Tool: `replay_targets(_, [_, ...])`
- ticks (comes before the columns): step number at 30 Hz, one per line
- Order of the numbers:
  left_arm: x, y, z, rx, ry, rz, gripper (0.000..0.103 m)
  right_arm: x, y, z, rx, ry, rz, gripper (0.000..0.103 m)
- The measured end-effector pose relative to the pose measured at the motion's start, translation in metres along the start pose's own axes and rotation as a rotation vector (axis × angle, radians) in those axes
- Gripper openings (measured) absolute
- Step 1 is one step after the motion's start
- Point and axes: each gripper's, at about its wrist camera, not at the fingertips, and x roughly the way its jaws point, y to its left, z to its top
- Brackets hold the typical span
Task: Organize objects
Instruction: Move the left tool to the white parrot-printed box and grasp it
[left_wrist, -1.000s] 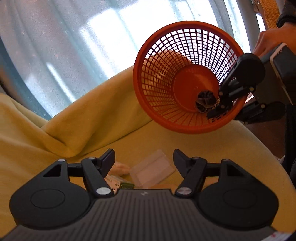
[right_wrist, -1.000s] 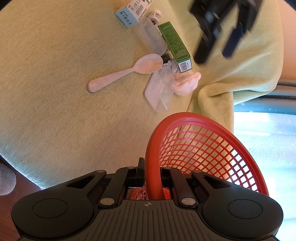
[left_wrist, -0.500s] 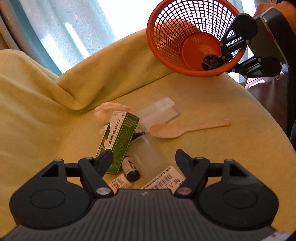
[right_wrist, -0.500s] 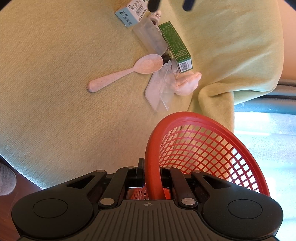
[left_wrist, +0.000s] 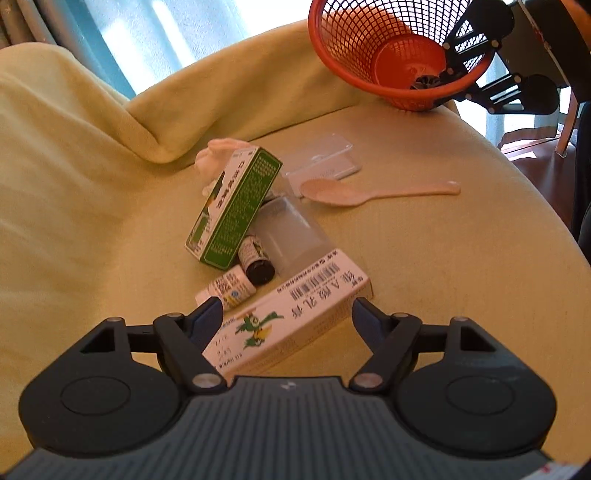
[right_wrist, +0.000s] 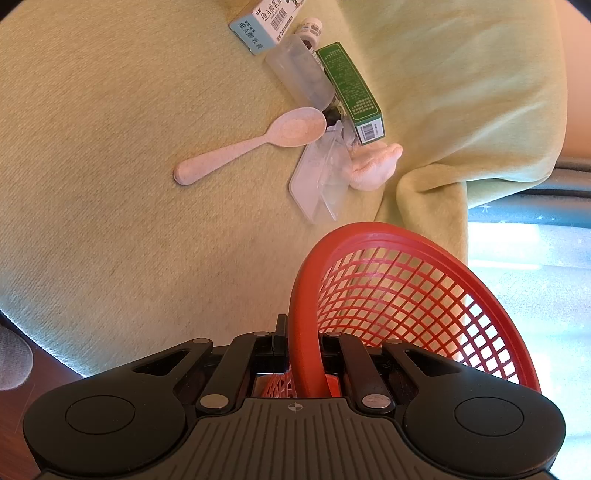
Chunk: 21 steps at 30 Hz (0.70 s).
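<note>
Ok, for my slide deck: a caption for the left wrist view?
Open left hand-held gripper straddles a white box while the right hand-held gripper holds the orange basket.

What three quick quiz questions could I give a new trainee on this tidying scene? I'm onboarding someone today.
1. True or false: the right hand-held gripper is clamped on the rim of the red basket.
2. Which item lies between the open fingers of the left hand-held gripper? A) pink spoon B) white box C) green box
3. Fill in: the items lie on a ____ blanket.

Key: 1 true; 2 B; 3 yellow.
</note>
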Motion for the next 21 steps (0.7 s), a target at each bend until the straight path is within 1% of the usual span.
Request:
replay_targets(4, [0.006,-0.002,-0.005,0.054,0.022,0.001,0.076,-0.001,0.001,0.000,-0.006,0.002,0.001,0.004])
replay_targets(8, [0.017,0.008,-0.006,0.070,0.046,0.005,0.076,0.000,0.000,0.000,-0.007,0.003,0.002,0.004])
replay_targets(10, [0.023,0.013,-0.005,0.092,0.058,-0.006,0.076,0.001,-0.001,0.001,-0.009,0.004,0.003,0.004])
replay_targets(12, [0.030,0.019,-0.004,0.113,0.082,-0.029,0.076,0.002,-0.001,0.001,-0.010,0.004,0.003,0.004])
replay_targets(16, [0.038,0.029,0.002,0.140,0.109,-0.102,0.076,0.002,-0.001,0.001,-0.009,0.004,0.004,0.004])
replay_targets(19, [0.044,0.035,0.007,0.139,0.148,-0.153,0.076,0.002,-0.001,0.001,-0.010,0.005,0.004,0.004])
replay_targets(20, [0.046,0.036,0.009,0.136,0.164,-0.168,0.075,0.002,-0.001,0.000,-0.010,0.005,0.004,0.004])
replay_targets(21, [0.046,0.038,0.010,0.129,0.177,-0.183,0.071,0.003,-0.002,0.001,-0.010,0.005,0.005,0.004])
